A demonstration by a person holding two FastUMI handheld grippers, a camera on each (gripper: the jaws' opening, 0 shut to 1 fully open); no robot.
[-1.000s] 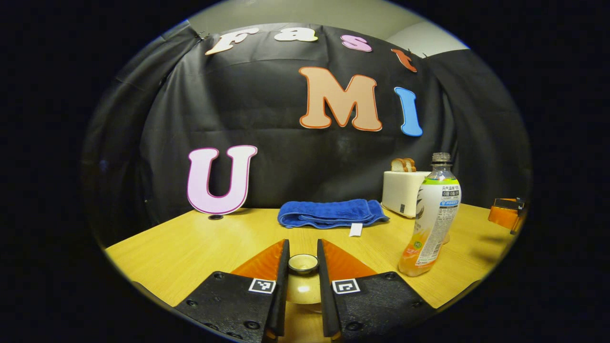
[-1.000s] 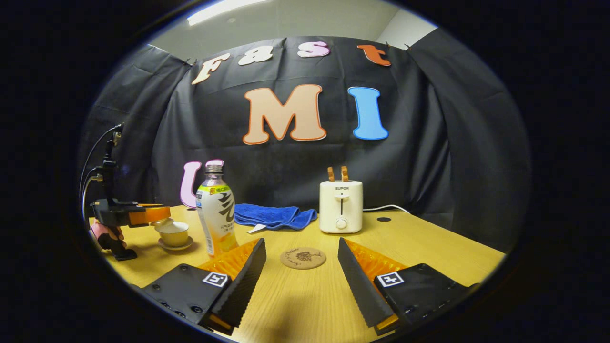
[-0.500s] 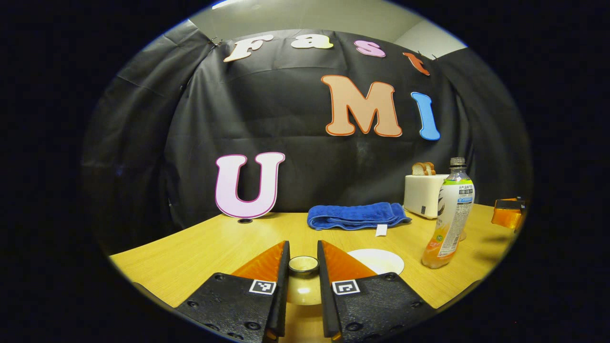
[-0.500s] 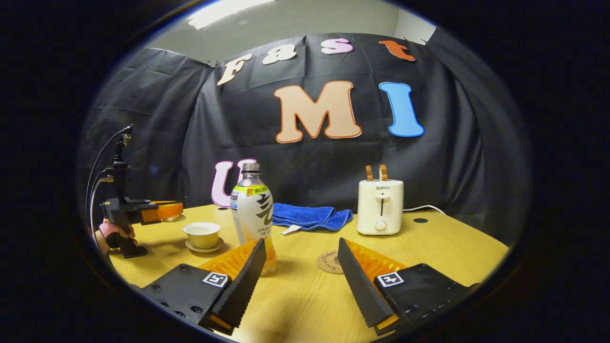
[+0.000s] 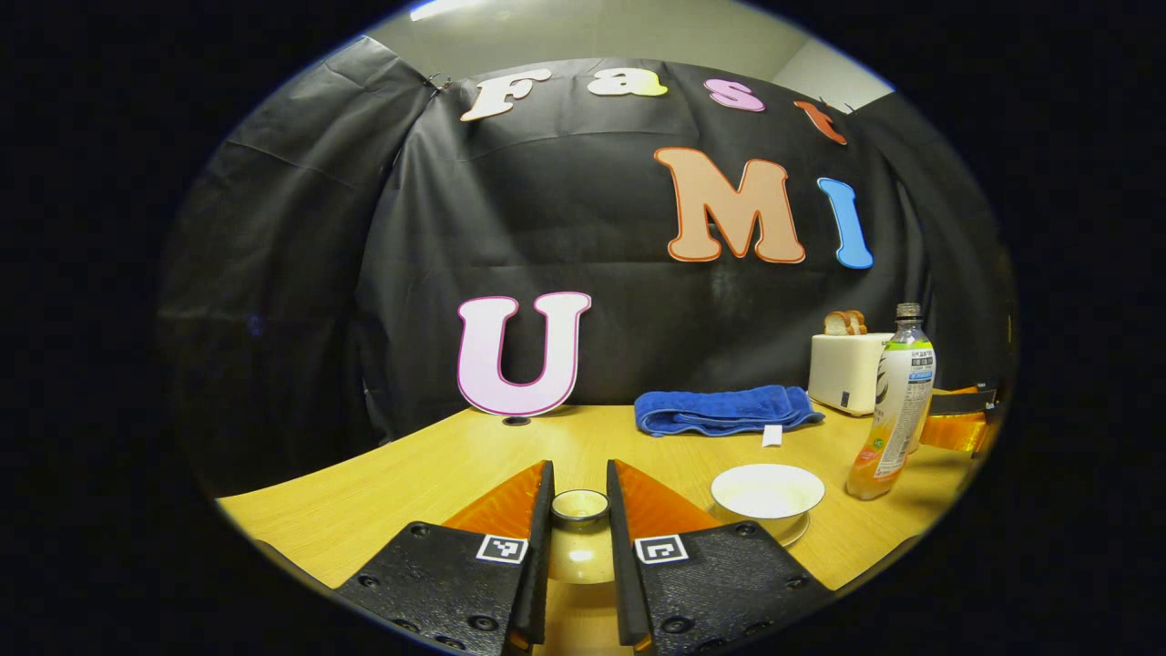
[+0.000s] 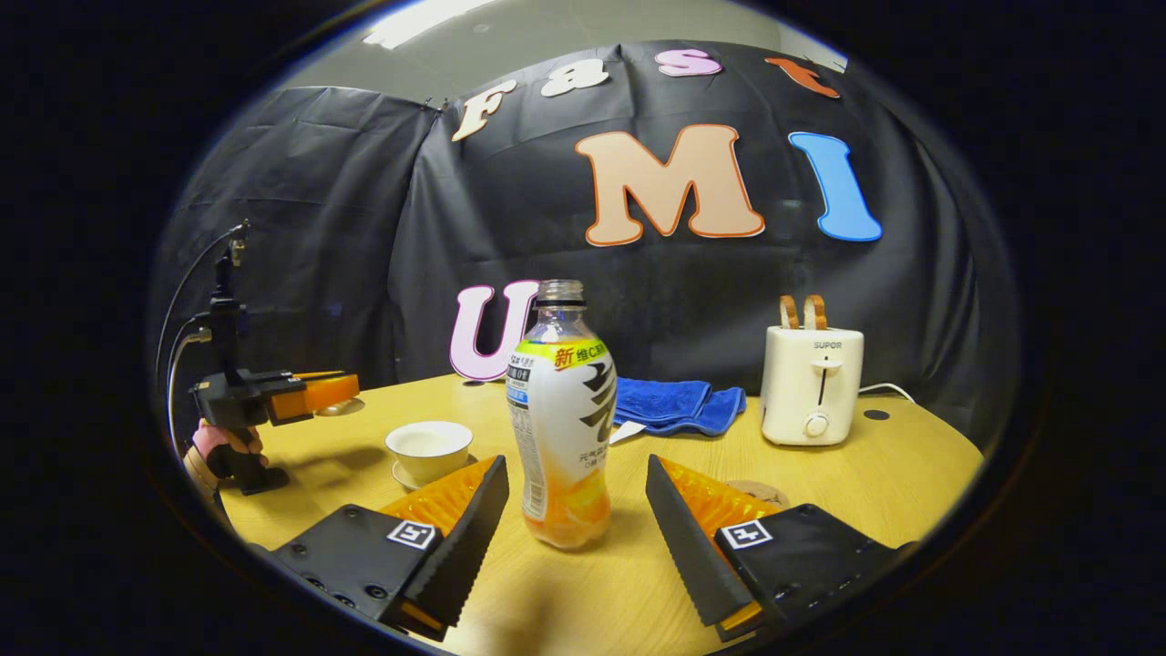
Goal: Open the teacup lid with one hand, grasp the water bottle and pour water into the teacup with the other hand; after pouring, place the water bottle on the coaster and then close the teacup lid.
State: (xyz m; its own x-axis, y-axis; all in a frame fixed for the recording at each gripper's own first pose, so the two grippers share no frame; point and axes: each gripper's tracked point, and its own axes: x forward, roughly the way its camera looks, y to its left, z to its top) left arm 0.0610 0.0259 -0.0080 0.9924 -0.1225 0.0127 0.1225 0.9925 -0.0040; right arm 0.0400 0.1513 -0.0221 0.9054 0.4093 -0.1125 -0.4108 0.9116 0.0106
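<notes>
In the left gripper view my left gripper (image 5: pixel 579 468) is shut on the knob of the cream teacup lid (image 5: pixel 580 556), held up off the table. The uncovered white teacup (image 5: pixel 767 490) sits on its saucer to the right, with the water bottle (image 5: pixel 897 401) beyond it. In the right gripper view the capless water bottle (image 6: pixel 562 428) stands upright between my open right gripper's (image 6: pixel 574 469) fingers, touching neither. The teacup (image 6: pixel 428 446) is to its left. Farther left, a hand holds the left gripper (image 6: pixel 314 392) with the lid (image 6: pixel 339 407). The round coaster (image 6: pixel 761 492) peeks from behind my right finger.
A folded blue towel (image 6: pixel 674 405) lies at the back of the wooden table (image 6: pixel 874 465). A white toaster (image 6: pixel 811 383) with two bread slices stands at the back right, its cord trailing off. The table's left edge is near the hand (image 6: pixel 219 442).
My left gripper carried the lid leftward, away from the cup, which now stands uncovered. My right gripper swung left and closed in until the bottle stood between its fingers.
</notes>
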